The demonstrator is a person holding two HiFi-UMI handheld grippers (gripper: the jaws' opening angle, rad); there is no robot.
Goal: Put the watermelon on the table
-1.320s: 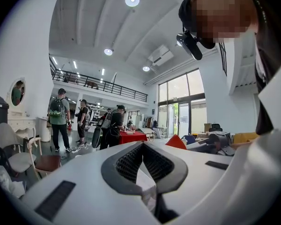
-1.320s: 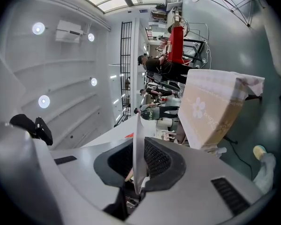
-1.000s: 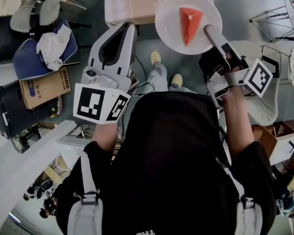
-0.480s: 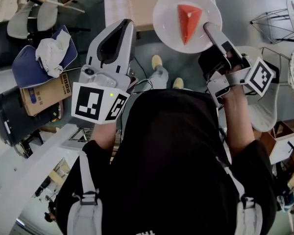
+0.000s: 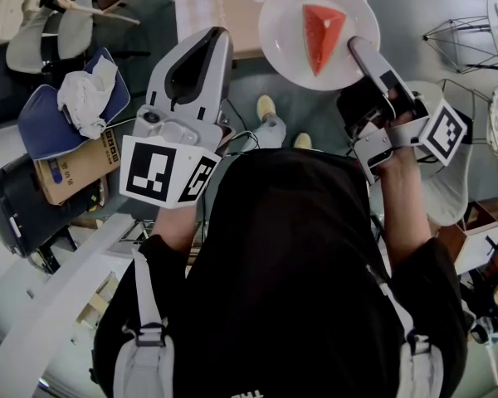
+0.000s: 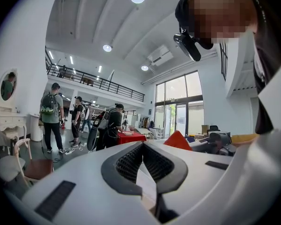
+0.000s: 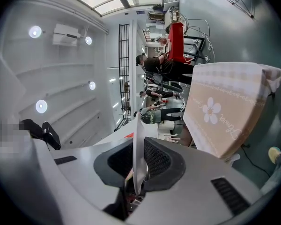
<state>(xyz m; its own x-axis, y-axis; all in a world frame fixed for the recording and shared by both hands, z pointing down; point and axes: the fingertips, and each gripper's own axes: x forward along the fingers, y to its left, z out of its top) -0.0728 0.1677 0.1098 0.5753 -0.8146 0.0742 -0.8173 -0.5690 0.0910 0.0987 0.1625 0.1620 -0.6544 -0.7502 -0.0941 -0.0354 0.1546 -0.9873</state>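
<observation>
Your right gripper [image 5: 357, 50] clamps the round white plate [image 5: 284, 31] by its rim. The red watermelon wedge [image 5: 322, 31] lies on it, seemingly over the edge of the beige-clothed table [image 5: 224, 7]. Your left gripper [image 5: 209, 44] is closed and empty.

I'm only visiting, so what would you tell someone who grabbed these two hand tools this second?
Right gripper: jaws shut on the rim of the white plate.
Left gripper: jaws together, nothing in them.
The watermelon slice lies on the plate, in the air by the edge of the cloth-covered table.
Done: plate lifted.
Left: set it on the table, let go.
</observation>
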